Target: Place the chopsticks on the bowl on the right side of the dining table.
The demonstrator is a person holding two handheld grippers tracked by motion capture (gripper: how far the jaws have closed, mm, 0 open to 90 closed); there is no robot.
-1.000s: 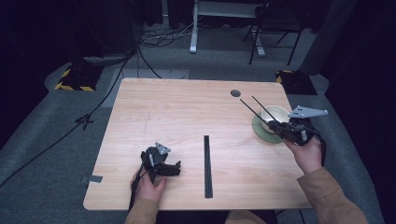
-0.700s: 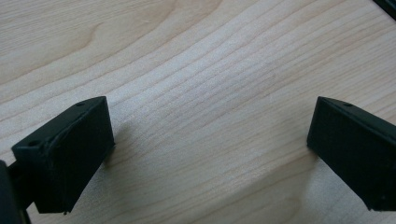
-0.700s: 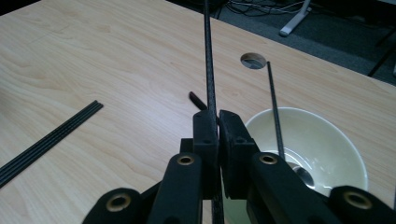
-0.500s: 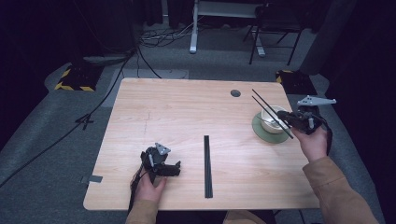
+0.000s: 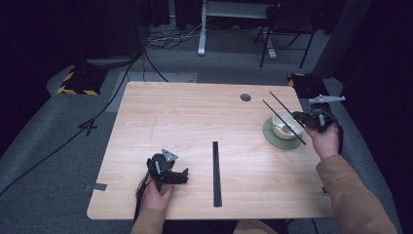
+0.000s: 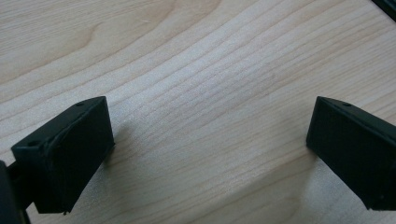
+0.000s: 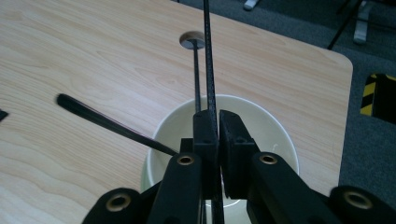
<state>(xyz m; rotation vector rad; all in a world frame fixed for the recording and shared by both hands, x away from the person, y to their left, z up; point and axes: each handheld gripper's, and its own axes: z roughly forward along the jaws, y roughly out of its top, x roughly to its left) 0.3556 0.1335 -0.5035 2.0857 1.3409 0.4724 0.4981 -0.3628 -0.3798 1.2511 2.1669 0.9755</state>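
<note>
Nearest, the left gripper (image 5: 182, 176) is parked on the table (image 5: 185, 117), jaws wide apart, nothing between them. Just beside it a black strip (image 5: 216, 173) is left lying. Farther right, one chopstick (image 7: 208, 56) is clamped in the right gripper (image 7: 218, 122) above the bowl (image 5: 284, 127) on its saucer (image 5: 272, 138); a second stick (image 5: 281, 121) is seen crossing the bowl. Probably best if the stick is kept pinched firmly and moved slowly, so the bowl isn't knocked.

Left black two-jaw gripper (image 5: 168, 170) low at near table edge, jaws spread wide, nothing between them. Right black two-jaw gripper (image 5: 303, 118) raised at far right, jaws pinched together, tan-sleeved forearm (image 5: 353, 195) angled inward.
</note>
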